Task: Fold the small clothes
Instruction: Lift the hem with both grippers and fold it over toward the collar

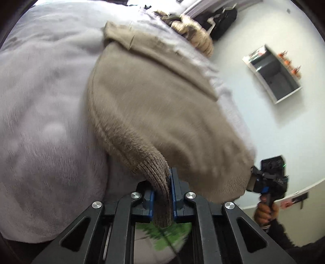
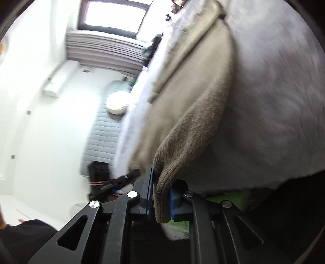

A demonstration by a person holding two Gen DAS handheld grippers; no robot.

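Closest to you in the left wrist view, your left claw (image 1: 170,195) is clenched on the ribbed hem of the beige knit garment (image 1: 154,113); the blue pads (image 1: 174,188) press the bunched rib from both sides, and a tail of it hangs down past them. In the right wrist view your right claw (image 2: 160,201) is likewise clamped on a ribbed edge of the same beige knit garment (image 2: 189,105), its blue pads (image 2: 150,195) squeezing the folded knit.

From both claws the garment runs away from you, spread over the pale grey fleecy blanket (image 1: 44,97) that covers the bed. One long side is doubled over on itself, making a flat band along its length. Beneath the claws a patch of green and white print (image 1: 162,233) shows below the blanket's near edge.

In the left wrist view you can see your right hand (image 1: 264,213) gripping the handle of the other claw at the garment's far corner, by the bed's edge.

Farther off in that view, a tan padded item (image 1: 195,34) and a black bag (image 1: 221,22) lie past the garment. The right wrist view shows a bright window (image 2: 115,16) with gathered blinds beneath it.
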